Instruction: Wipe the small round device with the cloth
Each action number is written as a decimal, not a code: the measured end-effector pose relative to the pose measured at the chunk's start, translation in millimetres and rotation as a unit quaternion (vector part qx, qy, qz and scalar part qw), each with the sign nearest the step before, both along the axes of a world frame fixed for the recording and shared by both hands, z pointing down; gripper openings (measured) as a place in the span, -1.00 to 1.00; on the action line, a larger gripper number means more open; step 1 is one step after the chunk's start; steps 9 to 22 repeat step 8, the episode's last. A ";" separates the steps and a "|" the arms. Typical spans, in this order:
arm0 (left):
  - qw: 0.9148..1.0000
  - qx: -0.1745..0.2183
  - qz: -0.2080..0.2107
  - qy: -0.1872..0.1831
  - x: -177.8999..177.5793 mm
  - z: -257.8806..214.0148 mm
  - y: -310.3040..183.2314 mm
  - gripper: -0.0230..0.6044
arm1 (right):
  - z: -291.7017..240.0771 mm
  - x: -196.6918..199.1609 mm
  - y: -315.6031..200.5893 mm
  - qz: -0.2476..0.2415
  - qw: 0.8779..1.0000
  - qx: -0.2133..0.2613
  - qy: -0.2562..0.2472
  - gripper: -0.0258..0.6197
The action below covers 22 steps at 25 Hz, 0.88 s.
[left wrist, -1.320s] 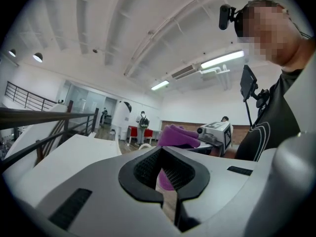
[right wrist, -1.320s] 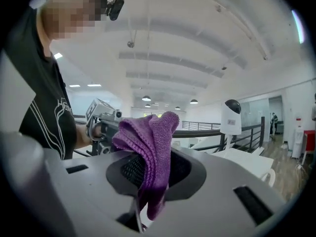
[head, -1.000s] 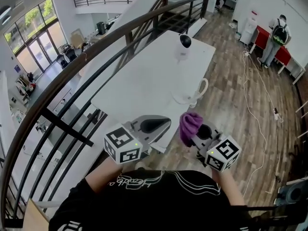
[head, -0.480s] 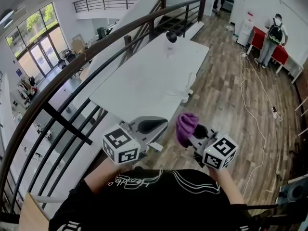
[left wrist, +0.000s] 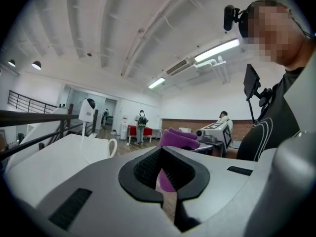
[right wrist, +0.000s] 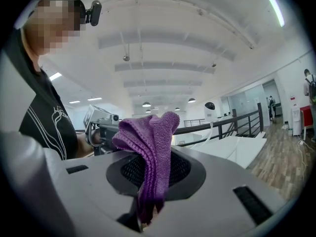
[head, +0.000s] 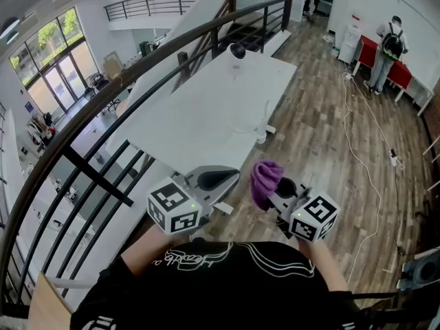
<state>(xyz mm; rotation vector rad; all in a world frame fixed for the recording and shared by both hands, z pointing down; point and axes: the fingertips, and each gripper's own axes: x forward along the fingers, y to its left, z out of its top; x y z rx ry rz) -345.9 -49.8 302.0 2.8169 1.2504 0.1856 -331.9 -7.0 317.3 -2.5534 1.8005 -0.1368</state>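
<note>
right gripper [right wrist: 146,215] grips cloth [right wrist: 150,147]; left gripper [left wrist: 169,205] closed, empty; device [head: 237,49] on table [head: 199,115].

The person wore a black short-sleeved T-shirt [head: 227,284] with thin white curving lines and white script across the chest. A small black camera [right wrist: 95,12] sat at the head. The left gripper [head: 230,184] and right gripper [head: 276,192] had pale grey shells, black ribbed pads [left wrist: 148,169], and each bore a cube [head: 174,206] of black-and-white square markers with a green light

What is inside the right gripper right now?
A folded purple cloth, clamped in the right gripper and bunched up above it. The cloth's lowest end is covered where it sinks between the jaws.
</note>
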 end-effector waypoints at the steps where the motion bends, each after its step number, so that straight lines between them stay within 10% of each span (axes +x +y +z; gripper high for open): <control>1: 1.000 0.001 0.001 0.001 -0.4 0.7 2.2 -0.90 | 0.2 -0.6 2.4 0.000 1.000 0.000 0.002 -0.74; 22: 1.000 0.003 0.003 0.000 -4.4 0.6 9.8 -0.90 | -1.8 -5.3 8.0 -0.001 1.000 0.001 0.003 -0.74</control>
